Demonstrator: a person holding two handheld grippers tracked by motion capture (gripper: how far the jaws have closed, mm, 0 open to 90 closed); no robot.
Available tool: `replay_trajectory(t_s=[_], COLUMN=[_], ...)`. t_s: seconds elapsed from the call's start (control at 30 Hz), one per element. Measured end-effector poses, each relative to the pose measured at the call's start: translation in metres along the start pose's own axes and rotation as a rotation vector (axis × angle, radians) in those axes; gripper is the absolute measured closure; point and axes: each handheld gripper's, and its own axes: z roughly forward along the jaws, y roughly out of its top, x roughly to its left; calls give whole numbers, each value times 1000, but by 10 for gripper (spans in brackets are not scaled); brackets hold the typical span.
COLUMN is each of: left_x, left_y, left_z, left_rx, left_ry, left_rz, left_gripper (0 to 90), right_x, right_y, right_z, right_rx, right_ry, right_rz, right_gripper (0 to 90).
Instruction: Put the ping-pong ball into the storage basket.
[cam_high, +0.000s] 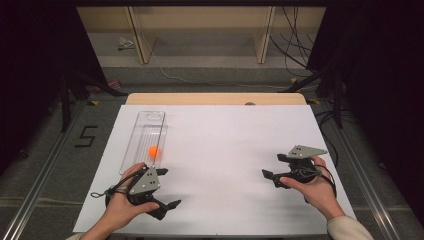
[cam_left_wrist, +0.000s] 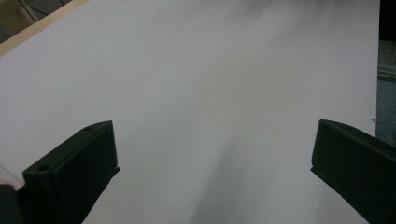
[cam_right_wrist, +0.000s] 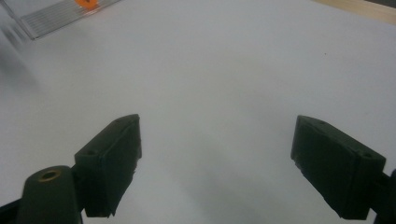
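Two black hand-held grippers rest low over the white table sheet (cam_high: 225, 150), the left gripper (cam_high: 167, 187) and right gripper (cam_high: 272, 166) both with jaws spread wide on nothing. A small orange ball (cam_high: 154, 150) sits in the long clear plastic tray (cam_high: 145, 131), just beyond the left hand (cam_high: 120, 207).

The white-covered desk (cam_high: 225, 150) lies bare across its middle and right, open between the left gripper (cam_high: 167, 187) and right gripper (cam_high: 272, 167) (each with its fingers spread wide over plain surface). The only obstacle is a clear plastic tray (cam_high: 145, 137) along the left side, holding an orange ball (cam_high: 154, 151) just beyond the left gripper.
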Motion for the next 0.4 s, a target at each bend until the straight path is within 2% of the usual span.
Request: replay_trajectory(t_s=[0.4], left_x=[0], left_y=[1], left_z=[0], left_rx=[-5], left_ry=[-2], left_rz=[1], left_gripper=[0], right_x=[-2], right_y=[-1], right_z=[-3], right_rx=[-29], right_ry=[-6], right_rz=[7], right_gripper=[171])
